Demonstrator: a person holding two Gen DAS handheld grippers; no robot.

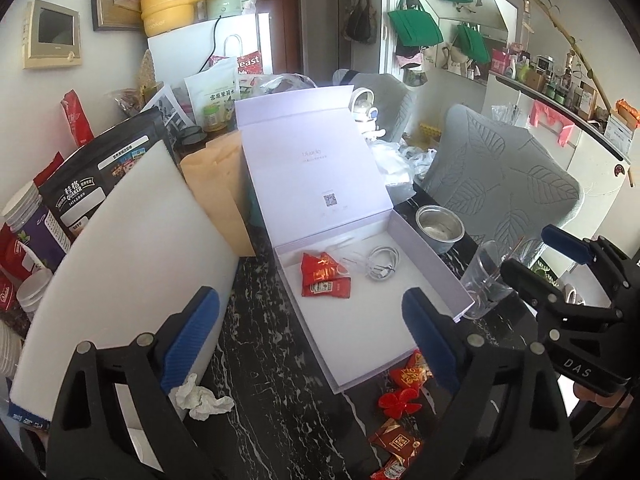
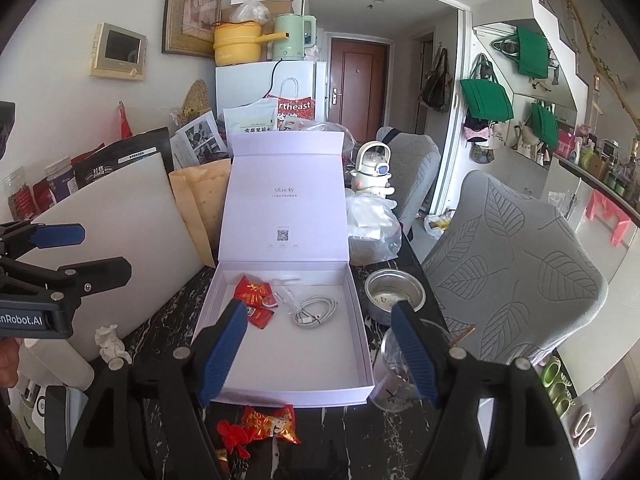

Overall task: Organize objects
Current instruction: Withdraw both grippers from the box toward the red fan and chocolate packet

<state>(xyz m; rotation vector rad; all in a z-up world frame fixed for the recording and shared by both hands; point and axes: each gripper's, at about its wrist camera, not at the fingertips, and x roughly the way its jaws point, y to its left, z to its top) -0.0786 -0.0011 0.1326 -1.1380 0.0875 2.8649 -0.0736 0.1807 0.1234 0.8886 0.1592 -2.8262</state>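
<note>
Currently, left wrist view: left gripper (image 1: 312,334) jaws wide apart, empty, above the open white box (image 1: 448,276) holding red sachets (image 1: 324,276) and a coiled cable (image 1: 382,264); loose red sweets (image 1: 408,376) lie on the table in front.

Right wrist view: right gripper (image 2: 320,354) likewise parted, empty. Sweets (image 2: 272,422) sit just before the box front; probably light, crinkly, slippery, so best pinched mid-wrapper.

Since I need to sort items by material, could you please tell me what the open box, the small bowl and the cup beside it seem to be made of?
The open box looks like rigid cardboard with a matte pale-lilac paper finish and crisp folded edges. The small bowl seems to be metal, probably stainless steel, given its shiny grey sheen. The cup is transparent; its thin wall suggests clear plastic, though it could be glass.
</note>
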